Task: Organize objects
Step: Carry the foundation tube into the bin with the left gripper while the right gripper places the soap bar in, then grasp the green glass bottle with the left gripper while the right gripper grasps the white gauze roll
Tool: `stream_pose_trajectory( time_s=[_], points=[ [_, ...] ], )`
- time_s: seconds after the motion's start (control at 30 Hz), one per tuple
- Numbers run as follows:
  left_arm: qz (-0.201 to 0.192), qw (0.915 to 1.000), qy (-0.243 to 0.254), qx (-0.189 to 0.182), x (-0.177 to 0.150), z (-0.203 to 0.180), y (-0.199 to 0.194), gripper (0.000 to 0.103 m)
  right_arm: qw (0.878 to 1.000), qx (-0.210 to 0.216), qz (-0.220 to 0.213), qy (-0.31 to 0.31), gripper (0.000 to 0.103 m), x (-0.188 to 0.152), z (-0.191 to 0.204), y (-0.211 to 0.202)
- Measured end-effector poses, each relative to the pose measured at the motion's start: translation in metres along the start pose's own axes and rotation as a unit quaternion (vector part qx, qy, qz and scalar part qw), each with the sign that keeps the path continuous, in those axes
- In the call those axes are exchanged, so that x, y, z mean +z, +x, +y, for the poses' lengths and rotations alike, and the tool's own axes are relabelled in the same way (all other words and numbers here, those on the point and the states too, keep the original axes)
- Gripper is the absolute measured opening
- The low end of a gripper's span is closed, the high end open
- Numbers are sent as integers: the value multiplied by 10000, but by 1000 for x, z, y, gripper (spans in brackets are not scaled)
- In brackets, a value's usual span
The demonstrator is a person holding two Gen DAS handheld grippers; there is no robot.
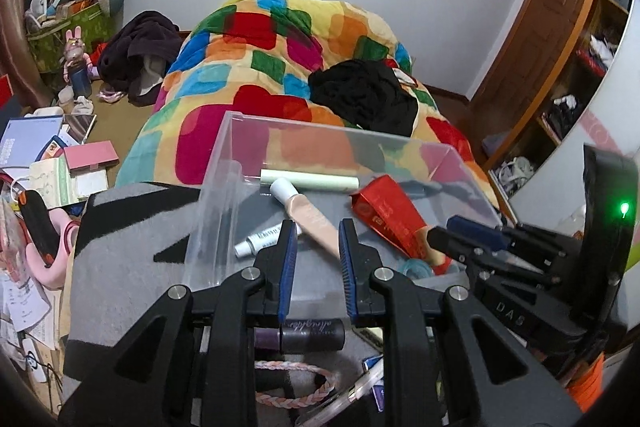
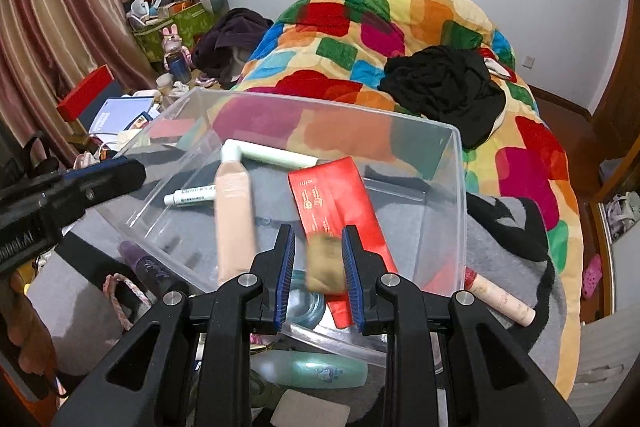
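A clear plastic bin (image 1: 224, 195) (image 2: 448, 147) stands on a grey and black blanket. In it lie a peach tube (image 1: 308, 215) (image 2: 234, 211), a pale green tube (image 1: 312, 182) (image 2: 280, 158), a small white tube (image 1: 260, 239) (image 2: 190, 194) and a red pouch (image 1: 386, 217) (image 2: 336, 199). My left gripper (image 1: 318, 247) is open and empty above the bin's near edge. My right gripper (image 2: 318, 255) is open, with a blurred tan object (image 2: 325, 263) between its fingers, seemingly loose. A dark purple tube (image 1: 300, 338) (image 2: 148, 263) and a braided hair band (image 1: 296, 383) (image 2: 120, 291) lie outside the bin.
A mint bottle (image 2: 320, 373) and a cream tube (image 2: 500, 297) lie by the bin's near side. Behind it a colourful quilt (image 1: 256, 67) with black clothes (image 1: 364, 95) covers the bed. Books and clutter (image 1: 48, 155) fill the floor at left. A wardrobe (image 1: 560, 67) stands at right.
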State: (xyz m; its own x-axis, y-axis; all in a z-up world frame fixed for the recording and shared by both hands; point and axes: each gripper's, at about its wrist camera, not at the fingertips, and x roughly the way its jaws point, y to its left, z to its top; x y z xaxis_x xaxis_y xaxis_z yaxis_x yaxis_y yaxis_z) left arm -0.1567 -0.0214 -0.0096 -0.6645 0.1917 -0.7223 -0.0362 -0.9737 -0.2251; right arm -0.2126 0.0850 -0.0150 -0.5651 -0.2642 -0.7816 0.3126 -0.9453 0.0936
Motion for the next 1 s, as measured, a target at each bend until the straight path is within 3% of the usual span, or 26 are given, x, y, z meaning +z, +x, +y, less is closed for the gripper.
stream_pose_trajectory(
  time_s=[0.2, 0.47, 0.67, 0.77, 1.0],
  points=[
    [8, 9996, 236, 143, -4, -10, -5, 22, 9999, -40, -134, -80, 42, -1, 4, -15],
    [-252, 9976, 498, 418, -12, -25, -26, 60, 9990, -2, -410, -175, 51, -7, 8, -47],
    [-346, 9955, 709, 529, -22, -39, -39, 75, 9986, 8, -501, -142, 62, -18, 6, -65],
    [-359, 9952, 761, 504, -29, -44, -43, 87, 9985, 1, -521, -155, 63, -26, 5, -73],
    [-156, 9957, 797, 447, -49, -50, -42, 93, 9988, -57, -470, -81, 64, -48, -1, -81]
  ],
)
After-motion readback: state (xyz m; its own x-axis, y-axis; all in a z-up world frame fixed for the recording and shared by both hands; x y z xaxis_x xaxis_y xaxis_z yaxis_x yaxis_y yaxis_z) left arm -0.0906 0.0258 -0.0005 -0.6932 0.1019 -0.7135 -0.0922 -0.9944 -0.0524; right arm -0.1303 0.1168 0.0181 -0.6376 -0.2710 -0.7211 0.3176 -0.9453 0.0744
